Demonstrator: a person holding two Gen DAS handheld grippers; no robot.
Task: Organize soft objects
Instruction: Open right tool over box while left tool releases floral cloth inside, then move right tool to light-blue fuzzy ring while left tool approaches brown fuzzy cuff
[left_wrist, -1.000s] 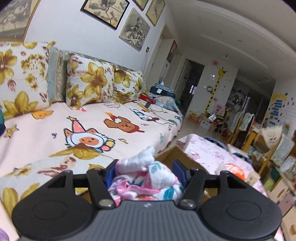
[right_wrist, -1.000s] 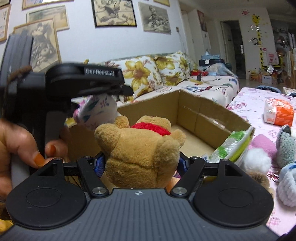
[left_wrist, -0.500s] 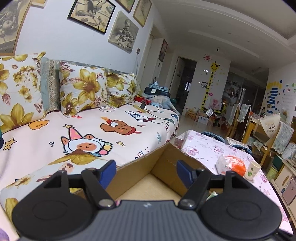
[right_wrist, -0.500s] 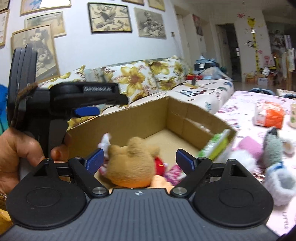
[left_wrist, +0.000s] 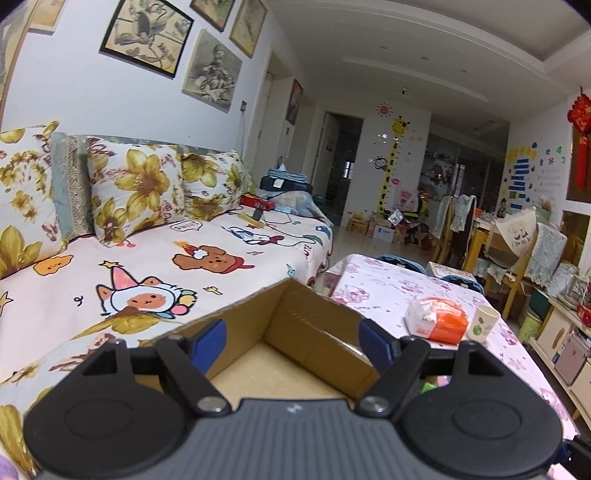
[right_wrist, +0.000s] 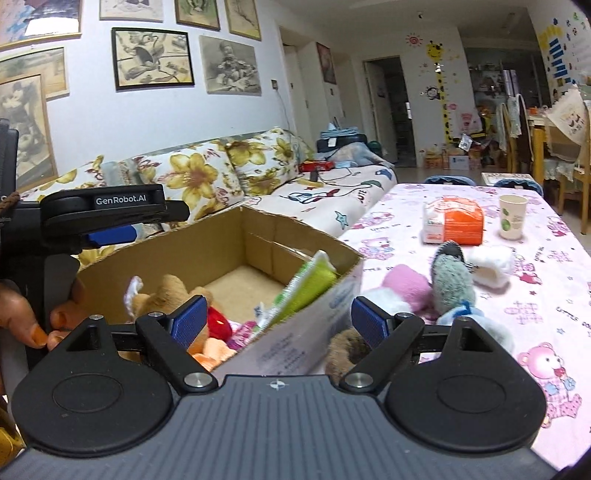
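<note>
Count from my two wrist views

I see one cardboard box (right_wrist: 258, 258), one brown bear (right_wrist: 166, 295) inside it, one green-and-white cloth (right_wrist: 310, 284) on its rim, four or so plush pieces (right_wrist: 450, 284) on the surface, one paper cup (right_wrist: 512, 216), one orange tissue pack (right_wrist: 456, 225), and three floral cushions (left_wrist: 133, 188) on the sofa.

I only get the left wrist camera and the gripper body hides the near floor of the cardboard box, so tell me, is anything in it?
Observer: Yes, a brown teddy bear lies at the near end of the cardboard box.
Operator: Is the right gripper holding anything?
Observer: No, it is open and empty, astride the box's near corner.
Operator: Any soft toys outside the box?
Observer: Yes, a pink plush, a grey plush and a white plush lie on the table, right of it.
</note>
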